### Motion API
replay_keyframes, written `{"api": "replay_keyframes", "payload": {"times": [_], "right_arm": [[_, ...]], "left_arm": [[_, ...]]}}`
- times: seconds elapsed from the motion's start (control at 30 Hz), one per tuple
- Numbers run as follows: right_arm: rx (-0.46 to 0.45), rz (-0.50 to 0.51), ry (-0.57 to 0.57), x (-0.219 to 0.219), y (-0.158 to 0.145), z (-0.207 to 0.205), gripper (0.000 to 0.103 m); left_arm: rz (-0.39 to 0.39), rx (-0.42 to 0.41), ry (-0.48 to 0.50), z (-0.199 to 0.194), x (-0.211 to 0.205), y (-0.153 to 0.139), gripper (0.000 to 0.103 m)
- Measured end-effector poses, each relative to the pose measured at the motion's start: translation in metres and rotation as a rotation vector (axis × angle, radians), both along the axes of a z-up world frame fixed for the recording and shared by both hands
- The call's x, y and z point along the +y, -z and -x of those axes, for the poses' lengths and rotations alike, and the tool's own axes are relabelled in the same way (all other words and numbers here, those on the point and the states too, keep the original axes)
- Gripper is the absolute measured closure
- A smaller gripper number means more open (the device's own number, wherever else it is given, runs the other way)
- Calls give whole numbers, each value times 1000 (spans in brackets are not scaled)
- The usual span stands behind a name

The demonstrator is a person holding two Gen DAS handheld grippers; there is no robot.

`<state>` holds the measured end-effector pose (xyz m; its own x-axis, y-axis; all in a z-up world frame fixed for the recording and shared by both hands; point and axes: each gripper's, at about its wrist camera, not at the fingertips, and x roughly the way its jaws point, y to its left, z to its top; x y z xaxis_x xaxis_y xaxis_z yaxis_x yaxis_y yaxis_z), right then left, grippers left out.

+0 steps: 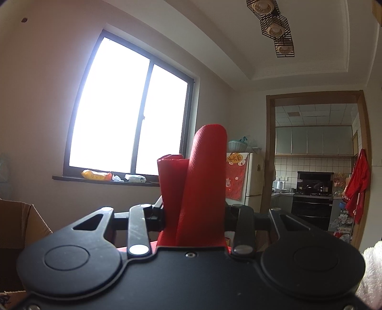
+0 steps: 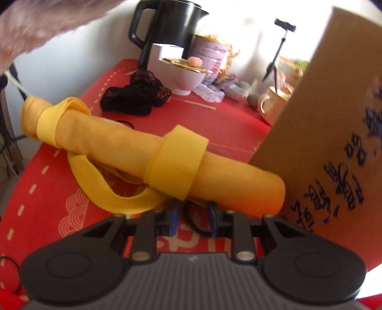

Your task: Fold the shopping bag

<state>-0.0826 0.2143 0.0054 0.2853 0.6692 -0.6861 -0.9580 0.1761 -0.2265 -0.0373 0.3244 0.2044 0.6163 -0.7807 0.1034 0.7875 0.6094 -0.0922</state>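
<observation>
A red shopping bag point(image 1: 205, 167), rolled into a thick tube, stands upright between the fingers of my left gripper point(image 1: 194, 211), which is shut on it and lifted off the table. A yellow shopping bag point(image 2: 114, 143) lies rolled up on the red table cover point(image 2: 43, 190), with its yellow straps point(image 2: 176, 162) looped around it. My right gripper point(image 2: 193, 214) sits just in front of that roll's near end, low over the table. Its blue pads point(image 2: 175, 218) stand apart with only a black hair tie on the cover between them.
A tall cardboard box point(image 2: 334, 143) with handwriting stands right against the yellow roll. Behind are a black lace cloth point(image 2: 133, 97), a white bowl point(image 2: 186, 78), a black kettle point(image 2: 167, 26) and a mug point(image 2: 272, 105). A fluffy sleeve point(image 2: 35, 21) crosses the top left.
</observation>
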Motion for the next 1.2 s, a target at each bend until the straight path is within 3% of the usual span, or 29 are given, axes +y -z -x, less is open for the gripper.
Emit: {"api": "replay_keyframes", "payload": {"times": [0.03, 0.1, 0.27, 0.4, 0.57, 0.8, 0.93, 1.07, 1.2], "right_arm": [[21, -4, 7, -3, -1, -2, 80], [87, -12, 13, -7, -1, -4, 98], [140, -47, 60, -14, -2, -5, 100], [126, -110, 71, -34, -12, 7, 100], [165, -204, 84, -104, -41, 29, 100], [185, -326, 297, -212, -63, 51, 100], [212, -501, 432, -295, -77, 61, 100], [242, -823, 558, -391, -103, 80, 100], [195, -1038, 575, -447, -127, 103, 100]], "left_arm": [[-5, -3, -2, 1, -2, 0, 64], [-13, -4, -3, 2, -5, -1, 64], [-39, -1, -10, 3, -22, -5, 64], [-54, 3, -24, 5, -31, -6, 64], [-44, 7, -38, 7, -41, -6, 64], [-18, 16, -42, 7, -63, -4, 64], [-25, 8, -45, 14, -81, -1, 64], [-52, -16, -53, 25, -106, 3, 64], [-93, -53, -34, 43, -132, 9, 64]]}}
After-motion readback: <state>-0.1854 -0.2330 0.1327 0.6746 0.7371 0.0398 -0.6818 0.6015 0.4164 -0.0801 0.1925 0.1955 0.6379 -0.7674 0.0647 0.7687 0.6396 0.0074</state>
